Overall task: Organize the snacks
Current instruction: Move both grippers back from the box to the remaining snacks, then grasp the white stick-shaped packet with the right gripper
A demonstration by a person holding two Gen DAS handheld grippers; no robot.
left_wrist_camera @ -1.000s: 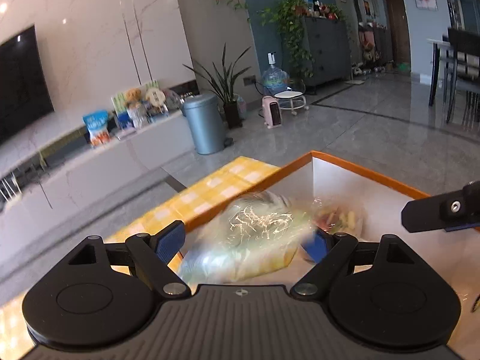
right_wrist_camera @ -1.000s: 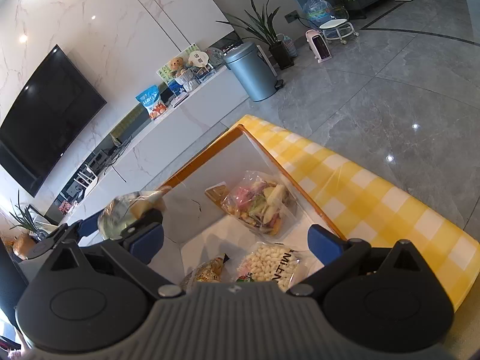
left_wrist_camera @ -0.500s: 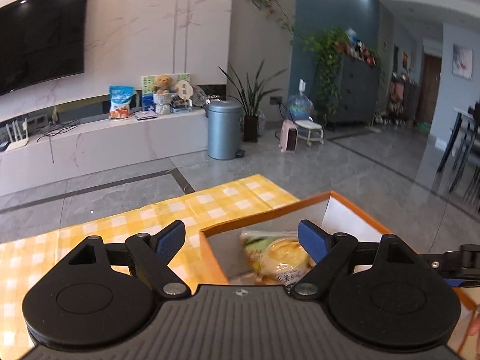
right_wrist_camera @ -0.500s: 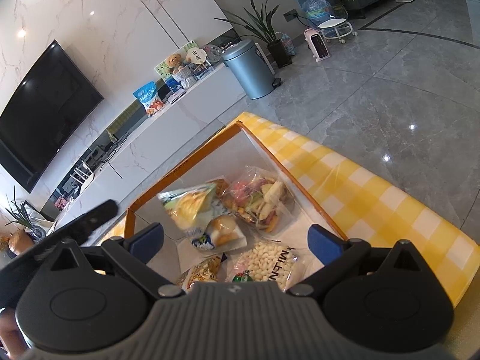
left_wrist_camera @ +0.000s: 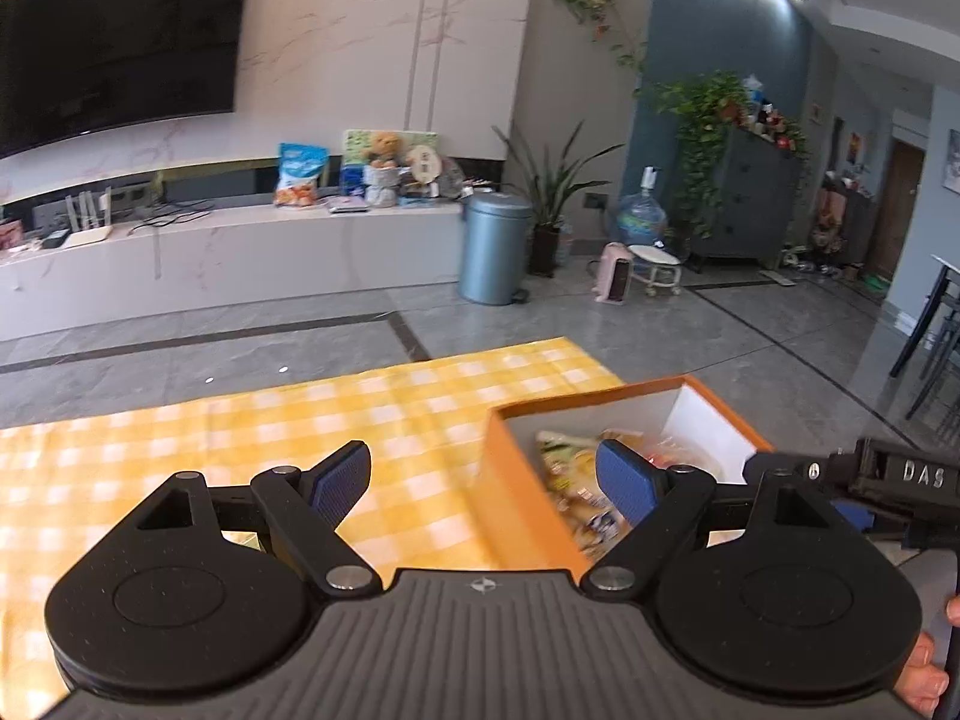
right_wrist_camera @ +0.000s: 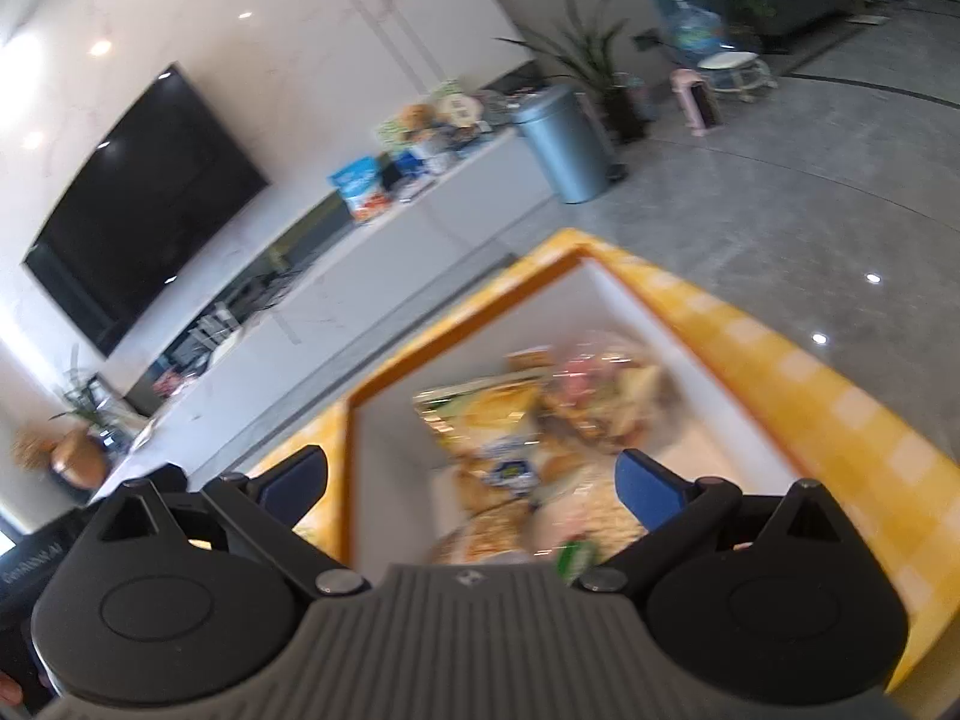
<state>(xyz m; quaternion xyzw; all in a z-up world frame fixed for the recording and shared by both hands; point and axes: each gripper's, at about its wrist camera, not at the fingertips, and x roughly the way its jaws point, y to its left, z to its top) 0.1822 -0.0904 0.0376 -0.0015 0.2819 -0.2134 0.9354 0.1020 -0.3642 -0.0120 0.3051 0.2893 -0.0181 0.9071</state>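
Left wrist view shows the left gripper (left_wrist_camera: 483, 483) spread wide and empty over the cloth (left_wrist_camera: 240, 438), its right finger across the near wall of the box (left_wrist_camera: 528, 504), so the snacks (left_wrist_camera: 576, 480) lie ahead and to its right. Right wrist view, blurred, puts the right gripper (right_wrist_camera: 474, 489) equally wide and empty, directly above the snacks heaped inside the box, making it seemingly the nearer tool.

My right gripper (right_wrist_camera: 471, 489) hangs w/ jaws wide apart, empty, over the orange box (right_wrist_camera: 630, 300). Snack bags (right_wrist_camera: 510, 420) piled inside, blurred. Box sits on yellow checked cloth (right_wrist_camera: 840, 408). TV (right_wrist_camera: 144, 204) on far wall.
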